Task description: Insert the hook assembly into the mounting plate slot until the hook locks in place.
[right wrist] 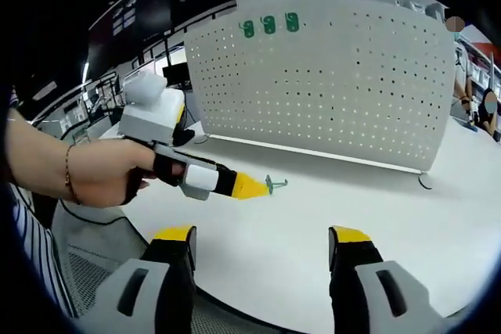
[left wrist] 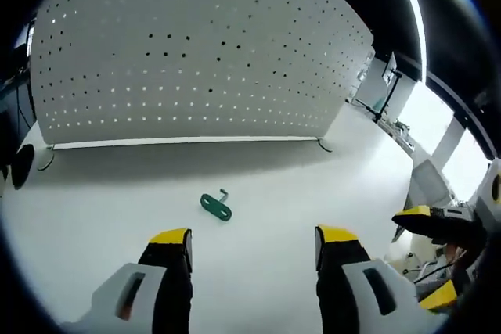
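A small green hook assembly [left wrist: 215, 206] with a metal pin lies flat on the white table [left wrist: 102, 217], a little in front of the upright white perforated mounting plate [left wrist: 196, 60]. My left gripper [left wrist: 254, 237] stands open just short of the hook, nothing between its jaws. In the right gripper view the left gripper [right wrist: 254, 186] is held by a hand [right wrist: 98, 174], its yellow tip next to the hook [right wrist: 275, 184]. My right gripper [right wrist: 262, 234] is open and empty, farther back. One of its fingers [left wrist: 429, 223] enters the left gripper view from the right.
Three green hooks [right wrist: 269, 25] hang near the top of the mounting plate [right wrist: 337, 76], which stands on small wire feet [left wrist: 323, 145]. The table's front edge [right wrist: 235, 303] runs under my right gripper. Desks and monitors [left wrist: 389, 76] stand beyond the table.
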`<state>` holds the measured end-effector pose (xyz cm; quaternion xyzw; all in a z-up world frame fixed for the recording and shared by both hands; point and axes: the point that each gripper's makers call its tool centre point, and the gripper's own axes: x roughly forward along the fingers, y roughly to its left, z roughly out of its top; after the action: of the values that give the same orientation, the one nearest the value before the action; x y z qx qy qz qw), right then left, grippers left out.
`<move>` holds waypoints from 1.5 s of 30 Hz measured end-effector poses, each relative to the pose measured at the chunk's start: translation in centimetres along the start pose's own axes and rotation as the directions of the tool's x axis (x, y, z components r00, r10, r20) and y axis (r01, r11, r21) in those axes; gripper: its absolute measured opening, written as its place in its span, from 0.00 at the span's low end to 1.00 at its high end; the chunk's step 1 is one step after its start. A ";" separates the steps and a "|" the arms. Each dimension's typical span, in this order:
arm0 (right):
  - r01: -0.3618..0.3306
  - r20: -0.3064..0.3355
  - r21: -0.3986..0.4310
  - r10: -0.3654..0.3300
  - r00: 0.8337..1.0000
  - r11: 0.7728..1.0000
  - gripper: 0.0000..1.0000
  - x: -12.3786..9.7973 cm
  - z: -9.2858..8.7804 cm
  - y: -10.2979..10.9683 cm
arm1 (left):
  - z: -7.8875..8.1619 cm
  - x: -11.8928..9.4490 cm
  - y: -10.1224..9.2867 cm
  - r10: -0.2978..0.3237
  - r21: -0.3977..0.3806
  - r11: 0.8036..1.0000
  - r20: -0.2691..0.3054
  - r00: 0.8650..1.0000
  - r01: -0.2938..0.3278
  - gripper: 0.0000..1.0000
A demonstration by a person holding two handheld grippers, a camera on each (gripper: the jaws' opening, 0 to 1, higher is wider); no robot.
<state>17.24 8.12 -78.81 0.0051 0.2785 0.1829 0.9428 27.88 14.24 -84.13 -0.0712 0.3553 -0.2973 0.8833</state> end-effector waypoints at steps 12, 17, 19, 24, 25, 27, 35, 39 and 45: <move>0.007 -0.013 0.045 -0.006 1.000 0.999 0.63 0.1 -0.3 -0.5 | 0.7 3.4 1.9 0.100 0.024 0.995 -0.015 0.995 -0.100 0.42; 0.011 -0.016 0.068 -0.010 1.000 0.998 0.63 0.1 -0.4 -0.8 | 0.8 4.8 1.9 0.116 0.033 0.993 -0.031 0.993 -0.115 0.38; 0.010 -0.017 0.075 -0.009 1.000 0.997 0.63 0.1 -0.4 -0.8 | 0.6 5.1 2.1 0.123 0.030 0.992 -0.038 0.992 -0.121 0.36; 0.009 -0.021 0.085 -0.007 1.000 0.996 0.62 0.4 -0.4 -0.7 | 0.5 5.9 3.0 0.152 0.039 0.988 -0.051 0.987 -0.150 0.31; 0.009 -0.022 0.088 -0.007 1.000 0.996 0.62 0.4 -0.4 -0.7 | 0.5 5.8 3.1 0.155 0.038 0.987 -0.054 0.986 -0.153 0.30; 0.009 -0.023 0.092 -0.007 1.000 0.996 0.62 0.5 -0.4 -0.6 | 0.5 5.7 3.7 0.183 0.061 0.982 -0.060 0.981 -0.179 0.26; 0.006 -0.031 0.093 -0.003 1.000 0.996 0.62 0.7 -0.5 -0.5 | 0.3 6.1 4.4 0.201 0.078 0.978 -0.073 0.977 -0.195 0.18; 0.009 -0.031 0.096 -0.006 1.000 0.995 0.61 0.7 -0.5 -0.5 | 0.0 6.3 4.4 0.202 0.074 0.978 -0.084 0.976 -0.196 0.18; 0.015 -0.032 0.098 -0.012 0.999 0.995 0.60 0.7 -0.5 -0.7 | -0.1 6.5 4.9 0.208 0.083 0.976 -0.097 0.973 -0.200 0.15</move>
<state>17.72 7.70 -79.69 0.0465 0.3018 0.1625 0.9383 33.91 14.46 -89.65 0.0137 0.3959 -0.2211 0.8912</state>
